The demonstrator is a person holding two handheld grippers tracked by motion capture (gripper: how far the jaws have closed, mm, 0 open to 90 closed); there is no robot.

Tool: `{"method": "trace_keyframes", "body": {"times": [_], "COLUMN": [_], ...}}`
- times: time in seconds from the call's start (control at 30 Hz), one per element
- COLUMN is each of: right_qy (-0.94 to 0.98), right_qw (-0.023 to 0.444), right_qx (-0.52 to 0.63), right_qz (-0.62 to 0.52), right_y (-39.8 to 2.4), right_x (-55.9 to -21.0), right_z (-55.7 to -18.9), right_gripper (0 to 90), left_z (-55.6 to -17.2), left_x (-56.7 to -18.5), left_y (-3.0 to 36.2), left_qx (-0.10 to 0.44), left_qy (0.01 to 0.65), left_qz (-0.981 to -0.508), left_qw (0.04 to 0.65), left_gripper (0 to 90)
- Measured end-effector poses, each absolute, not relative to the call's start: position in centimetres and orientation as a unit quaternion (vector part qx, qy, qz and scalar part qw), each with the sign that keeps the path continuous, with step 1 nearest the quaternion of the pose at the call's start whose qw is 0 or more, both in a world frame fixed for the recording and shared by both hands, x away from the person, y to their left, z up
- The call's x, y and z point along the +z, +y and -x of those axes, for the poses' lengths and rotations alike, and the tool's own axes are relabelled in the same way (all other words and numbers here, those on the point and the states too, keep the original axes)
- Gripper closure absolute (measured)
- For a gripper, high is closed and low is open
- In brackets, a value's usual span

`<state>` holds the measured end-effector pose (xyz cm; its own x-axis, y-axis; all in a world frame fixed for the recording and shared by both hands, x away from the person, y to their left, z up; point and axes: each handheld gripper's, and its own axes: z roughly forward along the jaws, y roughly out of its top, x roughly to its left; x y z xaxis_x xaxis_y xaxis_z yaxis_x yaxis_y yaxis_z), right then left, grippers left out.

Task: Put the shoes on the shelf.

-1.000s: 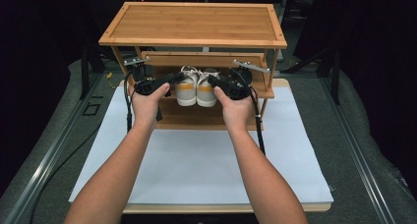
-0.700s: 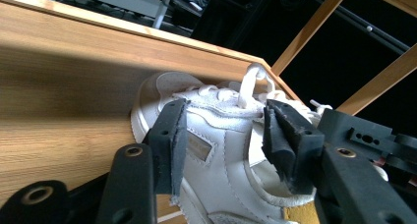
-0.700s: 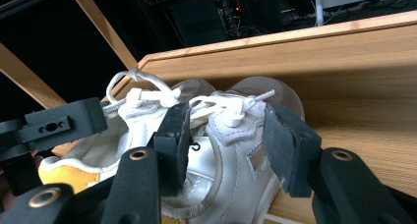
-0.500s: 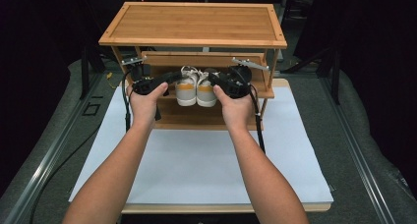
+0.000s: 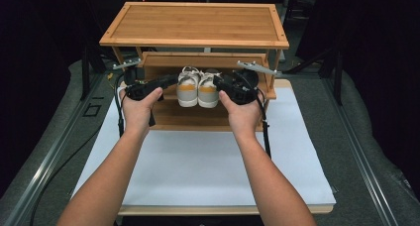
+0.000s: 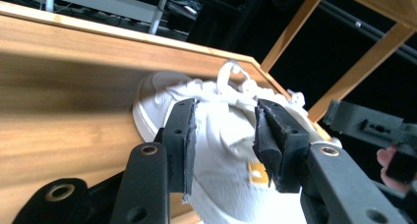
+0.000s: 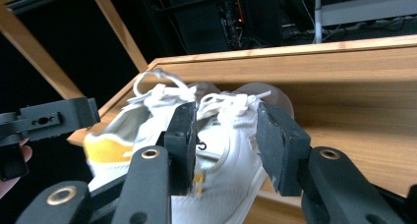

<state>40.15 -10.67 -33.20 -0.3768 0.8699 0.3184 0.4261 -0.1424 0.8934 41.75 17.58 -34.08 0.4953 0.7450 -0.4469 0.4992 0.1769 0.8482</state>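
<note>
- Both hands had shifted only slightly since a second earlier; the jaws of each gripper had just been closing around the shoes, which sat side by side on the lower shelf [image 5: 163, 118] of the bamboo rack [image 5: 198, 23].
- Left gripper [image 5: 168, 81]: its jaws straddled the left shoe [image 5: 188, 89], one pad on each side of the upper, part-closed. From where I stood I could not tell whether the pads yet pressed the fabric.
- Right gripper [image 5: 222, 83]: its jaws stood likewise about the right shoe [image 5: 208, 91], laces between them, a sliver of gap apparent at the far pad.
- To do this well, I judged each pair should close evenly on the firm sides behind the laces, not on the loose loops, and both should lift together so the shoes clear the shelf edge without tipping.
- The left gripper view showed the left shoe's [image 6: 221, 150] toe against the shelf's back rail and the pads [image 6: 183, 135] flanking the tongue; the high view hid this under the hands.
- The right gripper view showed the right shoe [image 7: 231, 150] and the yellow heel patch [image 7: 110, 150] of its neighbour.
</note>
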Motion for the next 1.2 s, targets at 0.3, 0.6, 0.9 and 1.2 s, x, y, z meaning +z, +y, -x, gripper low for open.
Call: {"method": "trace_keyframes", "body": {"times": [0.3,0.6,0.9,1.2], "right_qy": [0.630,0.641,0.646,0.643], "right_qw": [0.207,0.197,0.193,0.178], "right_qx": [0.551,0.542,0.536,0.542], "right_qz": [-0.507,-0.507,-0.508,-0.511], "right_y": [-11.7,-12.0,-11.8,-11.5], "right_x": [-33.4,-34.9,-36.2,-36.8], "right_z": [-38.2,-37.8,-37.7,-37.9], "right_gripper": [56.2,73.7,89.9,90.0], "left_z": [-40.6,-39.8,-39.6,-40.0], "left_x": [-34.4,-35.5,-36.4,-37.2], "left_y": [18.2,19.2,18.8,17.7], "left_qx": [0.101,0.092,0.097,0.090], "left_qy": [0.482,0.481,0.472,0.475], "left_qz": [-0.639,-0.639,-0.653,-0.656], "left_qw": [0.591,0.593,0.584,0.579], "left_gripper": [62.6,76.0,89.6,90.0]}}
